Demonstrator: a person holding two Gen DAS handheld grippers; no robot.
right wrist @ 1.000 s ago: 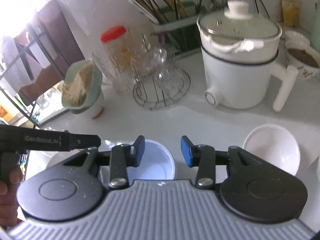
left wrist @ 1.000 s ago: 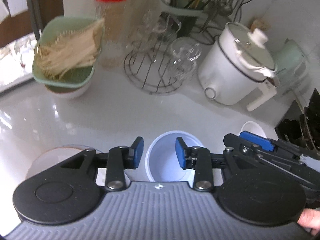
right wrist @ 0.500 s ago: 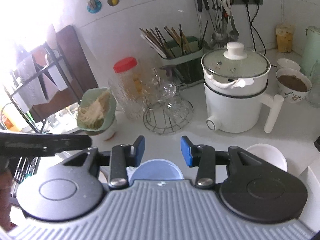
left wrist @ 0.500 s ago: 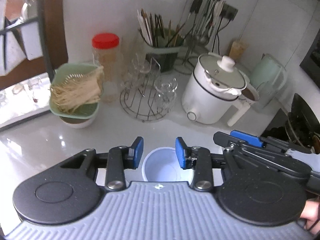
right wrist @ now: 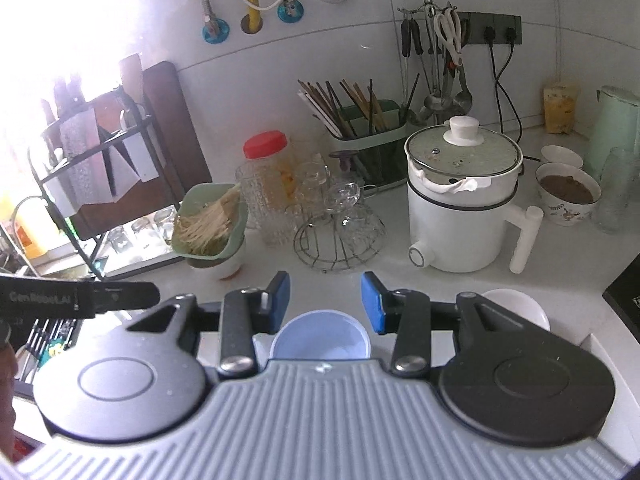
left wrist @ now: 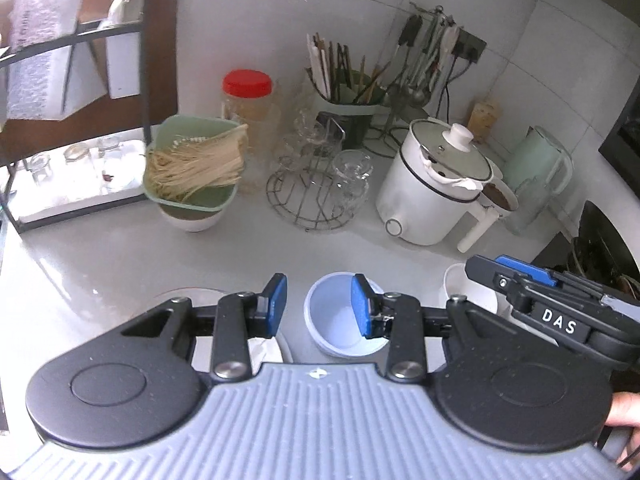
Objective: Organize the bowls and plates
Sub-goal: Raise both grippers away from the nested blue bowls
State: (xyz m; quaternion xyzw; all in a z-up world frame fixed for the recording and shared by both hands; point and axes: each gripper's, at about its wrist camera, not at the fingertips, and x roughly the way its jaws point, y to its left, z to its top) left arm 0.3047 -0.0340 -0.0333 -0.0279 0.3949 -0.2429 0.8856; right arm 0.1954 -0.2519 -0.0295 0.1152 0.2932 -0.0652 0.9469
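Near the front edge of the worktop (left wrist: pixel 120 264) stands a pale blue bowl (left wrist: pixel 344 320), upright and open side up. The left gripper (left wrist: pixel 319 305) hangs above it with its blue pads spread and nothing between them; the right-hand pad sits over the bowl's rim in the left wrist view, though whether it touches cannot be told. The right gripper (right wrist: pixel 325 301) is likewise spread wide and empty, with the same blue bowl (right wrist: pixel 320 338) showing just below the gap between its pads. To the right of the blue bowl, near the worktop's right edge, a white bowl (right wrist: pixel 520 308) stands apart from it, partly hidden behind the gripper body. A flat plate (left wrist: pixel 188 292) lies to the left of the blue bowl, mostly covered by the left gripper.

Toward the back of the worktop, a green basket of dry noodles (left wrist: pixel 192 164) rests on a white bowl, a red-lidded jar (left wrist: pixel 248 96) stands behind it, and a wire rack with glasses (left wrist: pixel 320 184) sits beside a white electric pot (left wrist: pixel 436 184). A chopstick holder (right wrist: pixel 368 128) stands against the back wall.
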